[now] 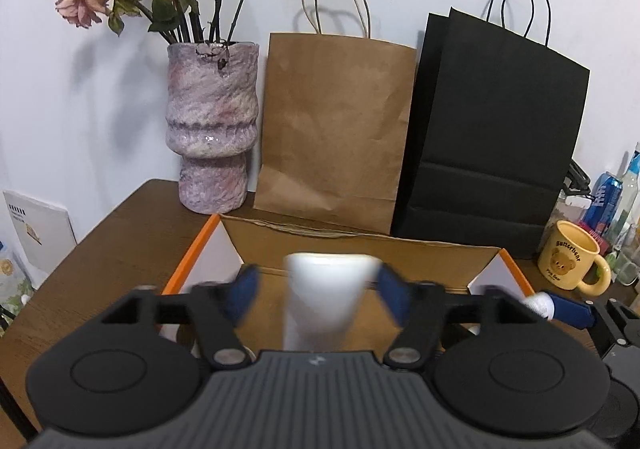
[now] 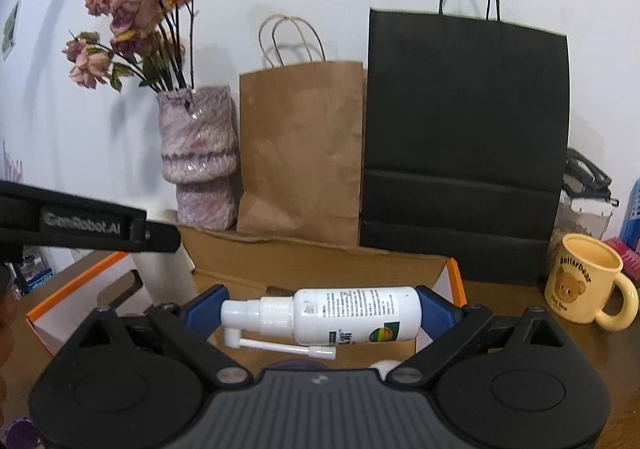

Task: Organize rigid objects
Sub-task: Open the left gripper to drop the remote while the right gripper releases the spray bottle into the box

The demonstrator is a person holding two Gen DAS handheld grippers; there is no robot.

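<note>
My left gripper [image 1: 320,289] holds a plain white cylinder [image 1: 324,301] upright between its blue pads, above the open cardboard box [image 1: 360,249] with orange-edged flaps. The view is blurred and the pads look close to its sides. My right gripper [image 2: 322,315] is shut on a white spray bottle [image 2: 340,315], held sideways end to end over the same box [image 2: 320,261]. Its thin nozzle tube hangs below. The left gripper's arm [image 2: 80,225] and the white cylinder [image 2: 168,273] show at the left of the right wrist view.
A pink vase of dried roses [image 1: 212,129], a brown paper bag [image 1: 336,129] and a black paper bag [image 1: 492,137] stand against the wall behind the box. A yellow bear mug [image 2: 584,285] sits at right, with cans and bottles [image 1: 608,201] beyond.
</note>
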